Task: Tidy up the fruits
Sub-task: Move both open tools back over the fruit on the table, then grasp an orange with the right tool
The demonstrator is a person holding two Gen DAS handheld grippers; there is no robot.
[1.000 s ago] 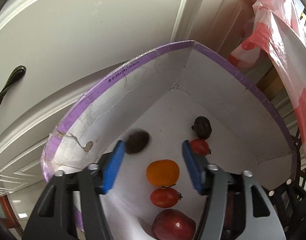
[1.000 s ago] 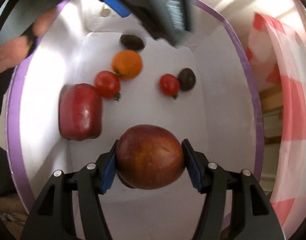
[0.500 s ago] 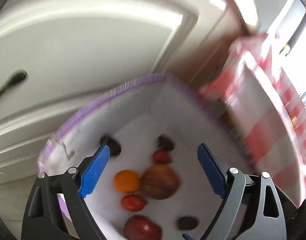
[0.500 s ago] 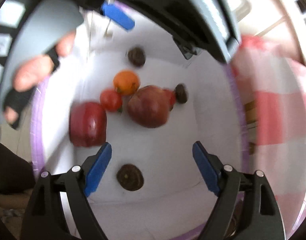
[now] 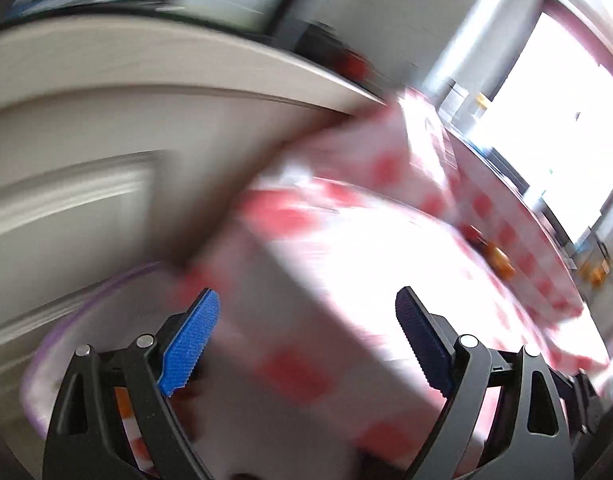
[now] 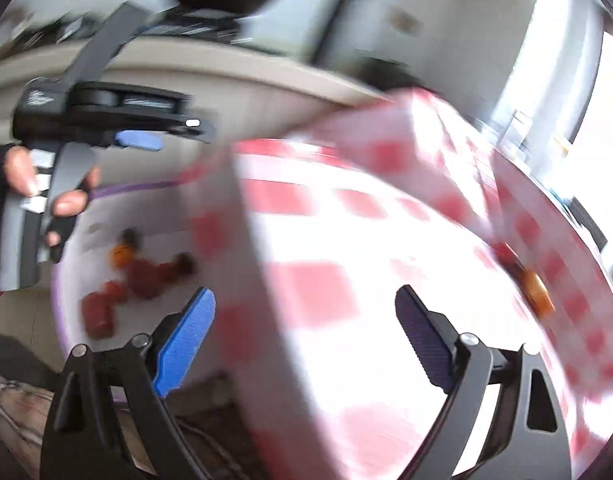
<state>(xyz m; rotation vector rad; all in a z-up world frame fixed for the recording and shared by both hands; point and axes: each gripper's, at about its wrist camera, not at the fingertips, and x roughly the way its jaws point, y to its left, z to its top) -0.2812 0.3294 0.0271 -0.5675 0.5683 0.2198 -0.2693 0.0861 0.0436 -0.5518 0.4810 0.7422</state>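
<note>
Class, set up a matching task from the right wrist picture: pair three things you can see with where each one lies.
Things:
1. orange fruit
2. red fruits
3. left gripper

Places:
A. inside the white box with the purple rim
B. held in a person's hand, upper left
C. on the red-checked tablecloth, far right

Pairs: 1-C, 2-A, 3-B

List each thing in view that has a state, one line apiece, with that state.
Left gripper: open, nothing between its pads.
Right gripper: jaws opening, nothing between them.
Box: open at the top, fruit lying inside.
Fruit in the box: loose on the box floor, blurred, not held.
Tablecloth: draped over the table, its edge hanging down beside the box.
Fruit on the table: resting on the cloth, too blurred to name.
</note>
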